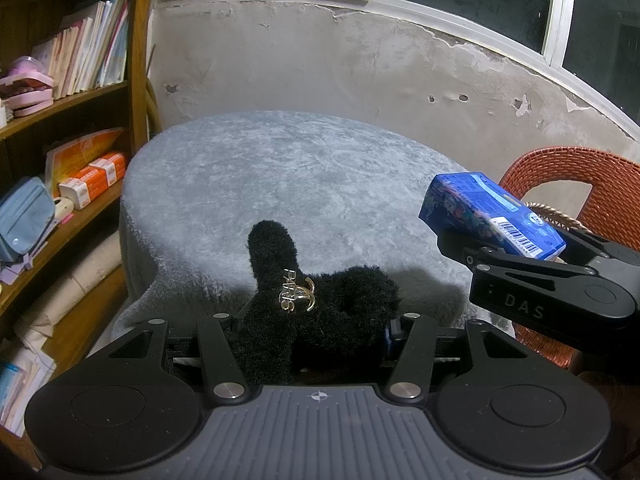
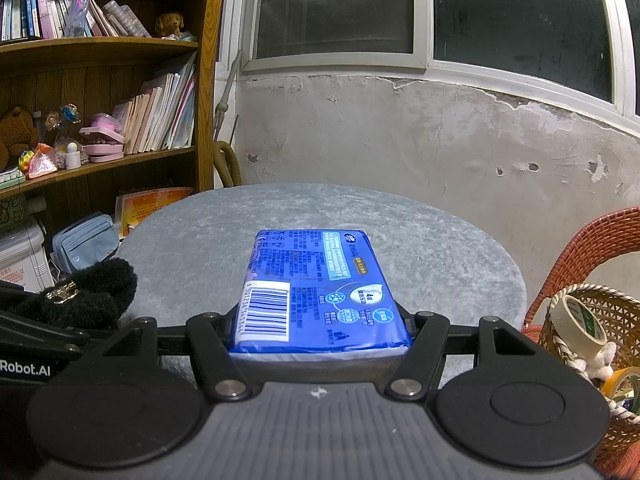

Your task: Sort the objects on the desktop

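A black fuzzy hair clip (image 1: pixel 280 264) with a gold emblem sticks up from my left gripper (image 1: pixel 316 320), whose jaws are shut on its lower part; the fingertips are buried in the fur. My right gripper (image 1: pixel 516 248) hovers at the right, shut on a blue tissue pack (image 1: pixel 472 204). In the right wrist view the tissue pack (image 2: pixel 316 276) lies flat between the jaws of the right gripper (image 2: pixel 320 320), barcode toward the camera. The left gripper (image 2: pixel 60 320) with the hair clip (image 2: pixel 100 288) shows at the left edge. Both hang over the near edge of the table.
A round table under a grey velvet cloth (image 1: pixel 280 168) fills the middle. An orange wicker chair (image 2: pixel 592 248) stands at the right, holding a woven basket (image 2: pixel 624 320) with a tape roll (image 2: pixel 576 328). A wooden bookshelf (image 1: pixel 60 100) crowds the left side.
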